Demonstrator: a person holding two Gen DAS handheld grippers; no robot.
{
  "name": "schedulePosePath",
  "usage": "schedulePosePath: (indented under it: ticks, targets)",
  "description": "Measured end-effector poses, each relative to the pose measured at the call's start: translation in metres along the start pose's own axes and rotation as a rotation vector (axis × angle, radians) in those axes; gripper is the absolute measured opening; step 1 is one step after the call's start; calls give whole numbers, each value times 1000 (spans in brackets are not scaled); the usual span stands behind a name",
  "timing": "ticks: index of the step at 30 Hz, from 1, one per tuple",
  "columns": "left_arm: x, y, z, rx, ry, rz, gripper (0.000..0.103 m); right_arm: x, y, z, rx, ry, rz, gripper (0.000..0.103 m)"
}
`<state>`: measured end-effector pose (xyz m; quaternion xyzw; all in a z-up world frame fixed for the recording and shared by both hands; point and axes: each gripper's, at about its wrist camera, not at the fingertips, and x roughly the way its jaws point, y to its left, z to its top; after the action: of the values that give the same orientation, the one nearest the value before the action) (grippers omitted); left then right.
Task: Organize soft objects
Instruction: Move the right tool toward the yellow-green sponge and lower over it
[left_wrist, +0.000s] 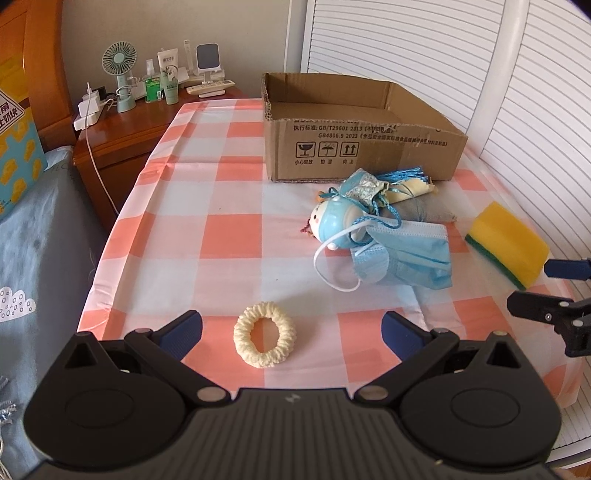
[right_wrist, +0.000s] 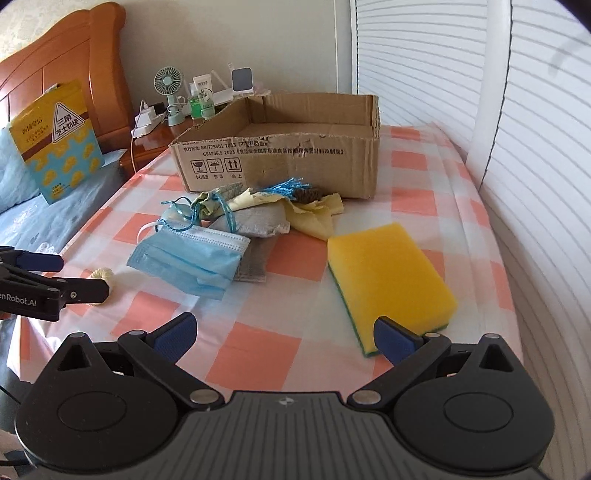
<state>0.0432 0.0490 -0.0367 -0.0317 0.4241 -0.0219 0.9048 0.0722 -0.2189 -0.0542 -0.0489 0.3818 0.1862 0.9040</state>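
Left gripper (left_wrist: 291, 328) stands wide apart and holds nothing, its two blue pads (left_wrist: 184, 332) flanking the cream scrunchie (left_wrist: 265, 334), which lies flat on the checked cloth (left_wrist: 207, 206) just ahead of the jaws and squarely between them. Being a ring, it has no real long axis, so from where I stand the jaws could close on it from almost any angle; a short reach forward and down looks like all it needs.

Right gripper (right_wrist: 286, 332) is likewise spread wide and empty. Its right pad (right_wrist: 395, 341) sits at the near corner of the yellow sponge (right_wrist: 388, 273), which lies ahead and to the right of that gripper, its long side running away and slightly leftward toward the box. So each hand has its own nearest item: scrunchie for the left, sponge for the right.

Further out, between the two, a heap lies together: a blue face mask (right_wrist: 188, 258), a small blue doll (left_wrist: 332, 221), a grey pouch (right_wrist: 255, 225) and a yellow cloth (right_wrist: 314, 218). Behind the heap stands the open cardboard box (left_wrist: 362, 147), apparently empty, presumably where everything is meant to go.
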Motion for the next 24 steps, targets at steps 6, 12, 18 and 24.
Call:
schedulePosePath:
  ticks: [6, 12, 18, 24]
  targets:
    - [2, -1, -2, 5, 1, -11, 102, 19, -23, 11, -54, -31, -153, 103]
    - [7, 0, -5, 8, 10, -23, 102, 41, -32, 9, -80, 42, -149, 103]
    - [19, 0, -10, 29, 30, -29, 102, 32, -22, 10, -118, 43, -151, 103]
    - [34, 4, -14, 33, 52, -30, 102, 35, -35, 4, -90, 68, -158, 103]
